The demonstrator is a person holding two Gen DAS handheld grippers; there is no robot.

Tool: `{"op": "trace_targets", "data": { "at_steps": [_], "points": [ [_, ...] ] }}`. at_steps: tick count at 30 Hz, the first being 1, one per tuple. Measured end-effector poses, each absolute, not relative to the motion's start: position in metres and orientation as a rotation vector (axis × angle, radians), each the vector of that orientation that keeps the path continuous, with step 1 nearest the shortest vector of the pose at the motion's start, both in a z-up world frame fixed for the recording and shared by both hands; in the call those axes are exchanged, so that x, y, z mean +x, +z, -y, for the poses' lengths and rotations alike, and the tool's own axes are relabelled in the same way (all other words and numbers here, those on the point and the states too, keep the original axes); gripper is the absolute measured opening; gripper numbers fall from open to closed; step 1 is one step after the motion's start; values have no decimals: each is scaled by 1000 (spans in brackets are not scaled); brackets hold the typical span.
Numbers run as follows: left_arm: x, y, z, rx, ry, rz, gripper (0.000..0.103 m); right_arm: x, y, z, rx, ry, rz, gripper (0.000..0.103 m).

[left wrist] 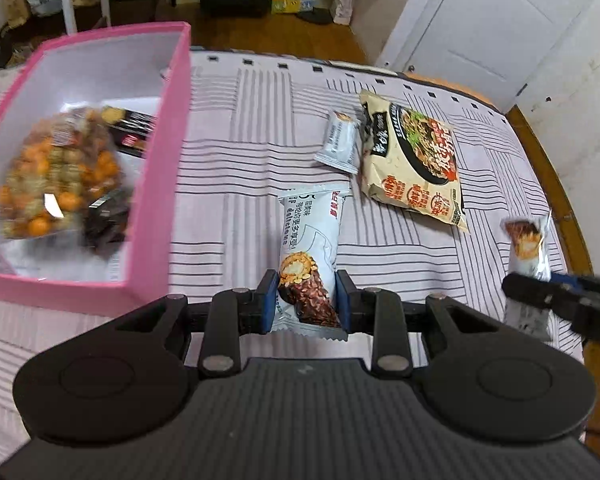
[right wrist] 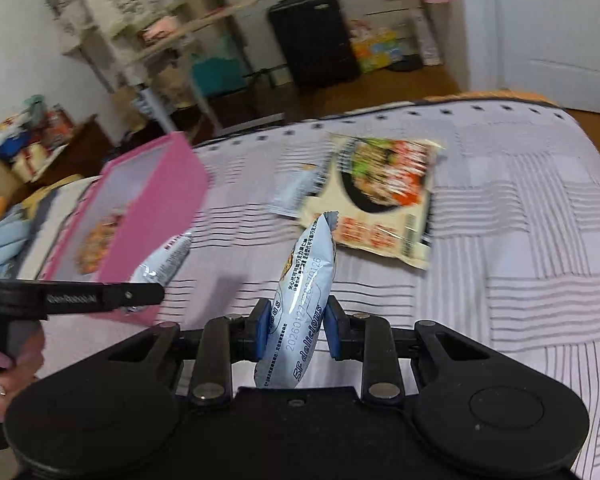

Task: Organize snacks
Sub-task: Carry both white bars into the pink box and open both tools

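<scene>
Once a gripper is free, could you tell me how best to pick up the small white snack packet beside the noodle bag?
Grip the small white packet across its narrow middle, coming from above; it lies flat on the bedsheet, its right edge touching the noodle bag.

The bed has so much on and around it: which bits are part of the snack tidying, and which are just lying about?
Part of the job:
- pink box
- mixed-nut bag inside it
- snack bar in left claw
- snack bar in right claw
- small white packet
- noodle packet

Lying about:
- black suitcase
- shelf rack
- white door
</scene>
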State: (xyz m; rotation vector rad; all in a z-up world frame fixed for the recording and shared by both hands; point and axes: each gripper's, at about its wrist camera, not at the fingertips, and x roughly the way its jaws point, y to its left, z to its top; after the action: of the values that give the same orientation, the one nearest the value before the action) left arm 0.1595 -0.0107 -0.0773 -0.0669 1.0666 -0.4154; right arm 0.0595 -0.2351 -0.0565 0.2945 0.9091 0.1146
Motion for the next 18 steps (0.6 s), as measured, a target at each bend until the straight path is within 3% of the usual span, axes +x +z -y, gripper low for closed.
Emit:
{"op": "trace_targets", "data": {
  "at_steps": [18],
  "points": [
    [116,-13,-64,-112,-353,-905,29,91,-14,135,172,452,-968,32]
  ]
}}
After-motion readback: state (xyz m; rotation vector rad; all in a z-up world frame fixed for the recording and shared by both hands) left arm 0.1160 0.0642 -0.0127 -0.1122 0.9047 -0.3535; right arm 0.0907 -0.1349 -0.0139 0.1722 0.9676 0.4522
